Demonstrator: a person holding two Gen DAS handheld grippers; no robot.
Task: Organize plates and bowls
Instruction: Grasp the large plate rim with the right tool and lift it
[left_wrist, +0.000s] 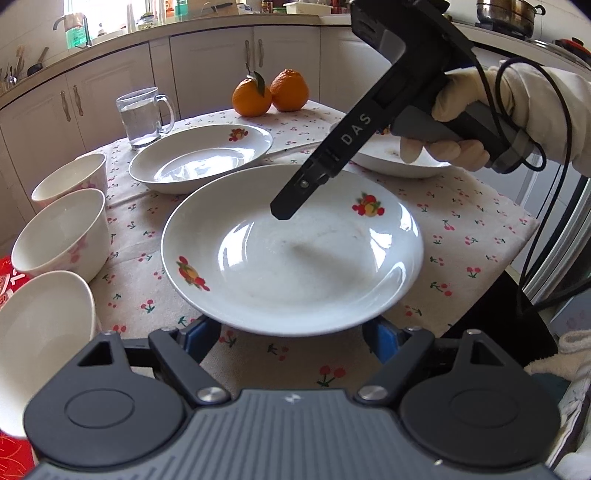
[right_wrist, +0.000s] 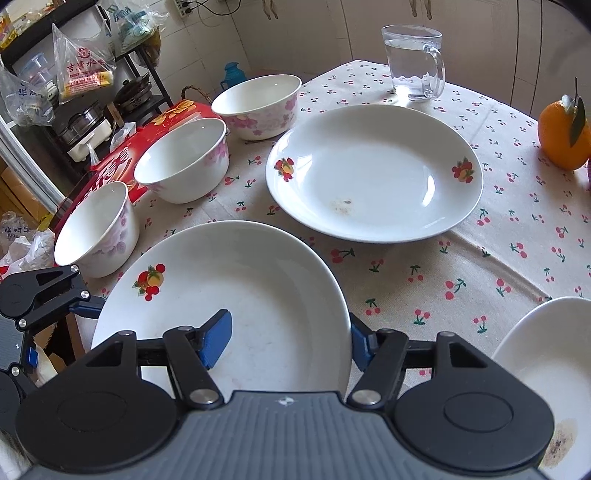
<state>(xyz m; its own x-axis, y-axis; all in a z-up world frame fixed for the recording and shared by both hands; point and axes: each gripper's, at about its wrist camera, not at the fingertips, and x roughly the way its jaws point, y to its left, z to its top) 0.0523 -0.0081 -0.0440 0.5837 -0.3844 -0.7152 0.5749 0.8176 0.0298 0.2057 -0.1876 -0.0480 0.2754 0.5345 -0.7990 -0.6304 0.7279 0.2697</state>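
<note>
A white deep plate (left_wrist: 295, 266) (right_wrist: 240, 288) with fruit prints lies nearest to both grippers. My left gripper (left_wrist: 291, 336) has its blue pads spread wide under the plate's near rim. One of its fingers (right_wrist: 79, 301) shows at the plate's left edge. My right gripper (right_wrist: 290, 339) straddles the opposite rim, one pad over the plate's inside and the other outside, with a gap left. Its finger (left_wrist: 291, 199) hovers above the plate. A second plate (left_wrist: 199, 158) (right_wrist: 373, 173) and a stained third plate (left_wrist: 399, 158) (right_wrist: 546, 350) lie on the cherry-print cloth. Three pink-flowered bowls (right_wrist: 258, 103) (right_wrist: 184, 155) (right_wrist: 96, 229) line the left side.
A glass mug (left_wrist: 142, 114) (right_wrist: 413, 59) of water stands at the far side. Two oranges (left_wrist: 269, 92) sit beyond the plates. A red box (right_wrist: 147, 140) lies beside the bowls at the table's edge. A gloved hand (left_wrist: 461, 110) holds the right gripper. Cabinets stand behind.
</note>
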